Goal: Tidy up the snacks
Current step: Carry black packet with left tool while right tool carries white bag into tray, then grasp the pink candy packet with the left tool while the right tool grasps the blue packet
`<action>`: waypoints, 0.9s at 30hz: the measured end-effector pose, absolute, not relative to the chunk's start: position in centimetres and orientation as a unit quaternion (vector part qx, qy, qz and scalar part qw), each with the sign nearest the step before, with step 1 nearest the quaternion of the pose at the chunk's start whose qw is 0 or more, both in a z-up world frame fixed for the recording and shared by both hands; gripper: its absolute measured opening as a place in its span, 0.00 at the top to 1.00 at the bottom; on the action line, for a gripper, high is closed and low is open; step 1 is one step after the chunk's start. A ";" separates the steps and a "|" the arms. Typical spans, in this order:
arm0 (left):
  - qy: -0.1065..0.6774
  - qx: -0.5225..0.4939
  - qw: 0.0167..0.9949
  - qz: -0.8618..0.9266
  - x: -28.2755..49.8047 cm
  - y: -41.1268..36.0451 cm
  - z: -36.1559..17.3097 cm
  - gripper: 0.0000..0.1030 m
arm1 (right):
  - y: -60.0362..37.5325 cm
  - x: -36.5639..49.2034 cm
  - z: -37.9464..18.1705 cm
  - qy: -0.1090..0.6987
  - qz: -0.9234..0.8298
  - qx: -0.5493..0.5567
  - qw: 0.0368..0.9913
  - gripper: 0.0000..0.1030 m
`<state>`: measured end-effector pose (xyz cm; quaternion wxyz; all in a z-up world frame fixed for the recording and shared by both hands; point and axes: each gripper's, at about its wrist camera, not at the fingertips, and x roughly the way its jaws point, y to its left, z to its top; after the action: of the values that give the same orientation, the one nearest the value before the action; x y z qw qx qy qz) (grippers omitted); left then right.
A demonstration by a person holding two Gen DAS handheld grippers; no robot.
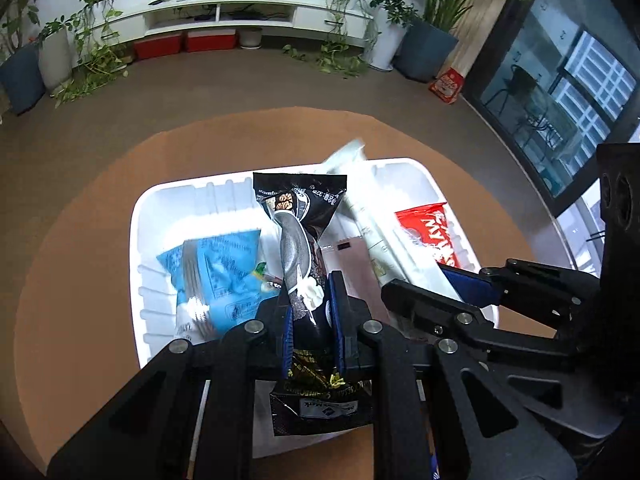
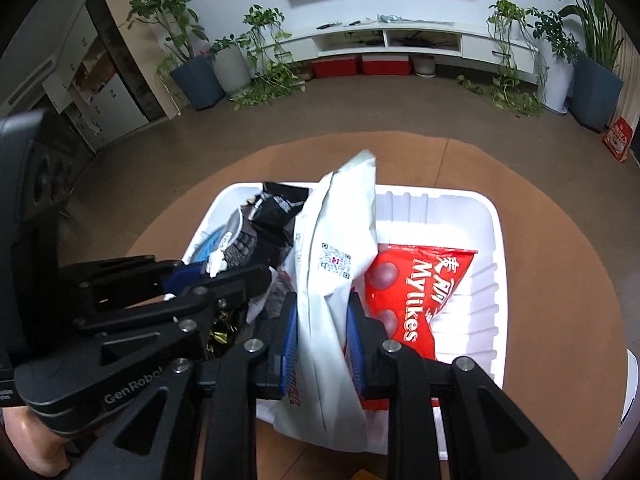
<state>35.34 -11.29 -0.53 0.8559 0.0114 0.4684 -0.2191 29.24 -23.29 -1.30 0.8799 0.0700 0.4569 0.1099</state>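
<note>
Snack packets fill the white plastic tray: left gripper clamps the black glossy packet, right gripper clamps the white packet, hiding their lower ends.

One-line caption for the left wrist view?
Left gripper clamps black snack packet over white plastic tray of snacks.

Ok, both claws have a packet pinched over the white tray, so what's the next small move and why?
Probably lower the left claw a little and open it. Its black packet already hangs over the white tray, above bare floor between the blue packet and the pink one. The right claw, holding the white packet, sits close beside it, so freeing one side first seems safer.
</note>
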 end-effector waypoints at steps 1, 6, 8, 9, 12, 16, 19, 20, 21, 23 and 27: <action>0.469 0.011 0.856 -0.218 35.3 -11.3 -0.8 0.86 | -23.3 29.3 -1.6 0.459 0.107 0.070 0.879 0.76; 0.482 0.008 0.852 -0.206 35.5 -11.5 -2.9 0.86 | -23.0 29.7 -2.5 0.464 0.097 0.060 0.879 0.76; 0.479 0.001 0.853 -0.208 35.7 -11.5 -3.5 0.86 | -22.8 29.7 -2.8 0.464 0.093 0.059 0.879 0.76; 0.478 0.000 0.854 -0.207 35.7 -11.5 -3.7 0.86 | -22.8 29.7 -2.8 0.462 0.092 0.059 0.880 0.76; 0.479 0.000 0.853 -0.207 36.3 -11.5 -4.0 0.85 | -22.6 29.4 -2.7 0.462 0.087 0.056 0.881 0.75; 0.470 -0.011 0.858 -0.206 35.9 -10.4 -3.4 0.72 | -23.0 29.3 -2.3 0.457 0.076 0.059 0.884 0.73; 0.463 -0.014 0.863 -0.200 35.6 -9.8 -2.8 0.43 | -23.4 28.9 -1.8 0.453 0.064 0.066 0.887 0.71; 0.462 -0.017 0.863 -0.202 35.4 -9.6 -2.7 0.36 | -23.6 28.7 -1.7 0.451 0.064 0.070 0.887 0.67; 0.462 -0.021 0.863 -0.204 35.3 -9.4 -2.7 0.32 | -23.8 28.5 -1.7 0.450 0.064 0.075 0.888 0.65; 0.461 -0.022 0.864 -0.202 34.9 -8.9 -2.4 0.26 | -24.0 28.2 -1.6 0.449 0.066 0.079 0.888 0.57; 0.456 -0.026 0.866 -0.204 33.7 -7.8 -1.6 0.04 | -24.3 26.9 -1.0 0.440 0.073 0.090 0.890 0.47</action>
<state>33.74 -7.76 -1.58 0.8659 -0.0263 0.4562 -0.2036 26.90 -24.29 -0.97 0.8904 0.0902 0.4402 0.0730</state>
